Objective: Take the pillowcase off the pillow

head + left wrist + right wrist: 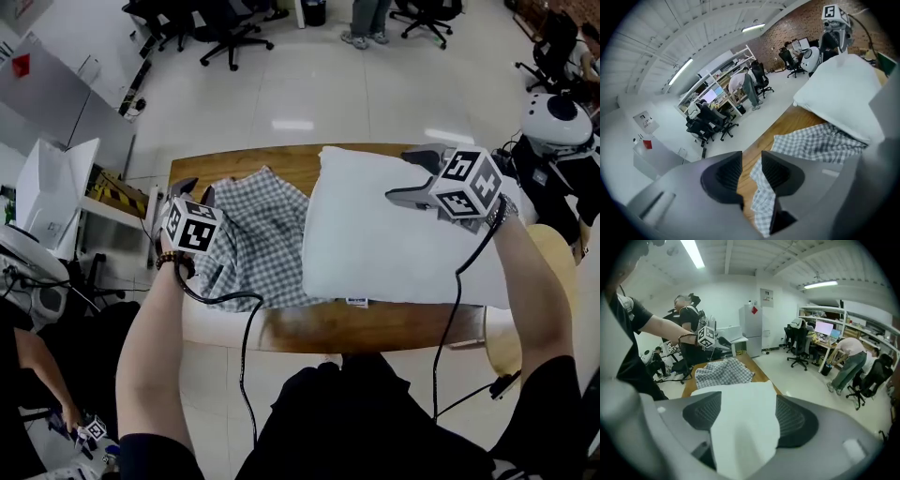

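A bare white pillow [375, 234] lies on the right half of the wooden table [328, 328]. The grey checked pillowcase [258, 234] sits crumpled to its left, off the pillow. My left gripper [195, 189] is at the pillowcase's left edge. In the left gripper view its jaws [751, 171] stand slightly apart, wood showing through the gap and the cloth's edge [764, 197] lying loose beside one pad. My right gripper [408, 176] is at the pillow's far right corner, jaws wide. That corner [740, 427] sits between the pads, which do not squeeze it.
The table's far edge borders a tiled floor with black office chairs [225, 33]. A white rounded machine [556, 122] and a round wooden seat [553, 272] stand at the right. White equipment [52, 197] and a seated person's arm [37, 375] are at the left.
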Action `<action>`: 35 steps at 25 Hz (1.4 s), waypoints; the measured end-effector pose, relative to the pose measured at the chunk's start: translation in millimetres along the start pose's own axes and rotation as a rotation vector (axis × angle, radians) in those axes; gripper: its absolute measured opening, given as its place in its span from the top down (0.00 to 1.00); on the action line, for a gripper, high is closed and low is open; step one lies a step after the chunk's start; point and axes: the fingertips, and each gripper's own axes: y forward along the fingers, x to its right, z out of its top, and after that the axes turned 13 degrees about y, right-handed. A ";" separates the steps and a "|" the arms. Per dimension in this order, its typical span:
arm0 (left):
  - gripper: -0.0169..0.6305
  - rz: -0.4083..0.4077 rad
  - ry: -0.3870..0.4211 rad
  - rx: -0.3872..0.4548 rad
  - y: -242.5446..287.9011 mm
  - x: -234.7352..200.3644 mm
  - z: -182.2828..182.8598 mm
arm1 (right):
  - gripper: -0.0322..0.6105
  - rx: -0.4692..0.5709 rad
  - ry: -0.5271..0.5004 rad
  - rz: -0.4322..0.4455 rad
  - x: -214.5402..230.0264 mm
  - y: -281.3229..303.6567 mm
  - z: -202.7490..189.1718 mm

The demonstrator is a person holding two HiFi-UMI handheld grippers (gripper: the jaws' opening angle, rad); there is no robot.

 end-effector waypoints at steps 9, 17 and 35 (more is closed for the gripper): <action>0.93 0.019 -0.048 0.236 -111.7 52.7 55.2 | 0.42 0.123 -0.003 -0.019 -114.9 -12.1 -8.1; 0.97 -0.045 -0.140 0.497 -227.7 134.1 98.9 | 0.85 0.374 0.065 -0.164 -198.6 -33.7 -23.7; 0.97 -0.073 -0.156 0.741 -384.4 209.1 110.4 | 0.95 0.593 -0.063 -0.299 -363.9 -48.3 -21.5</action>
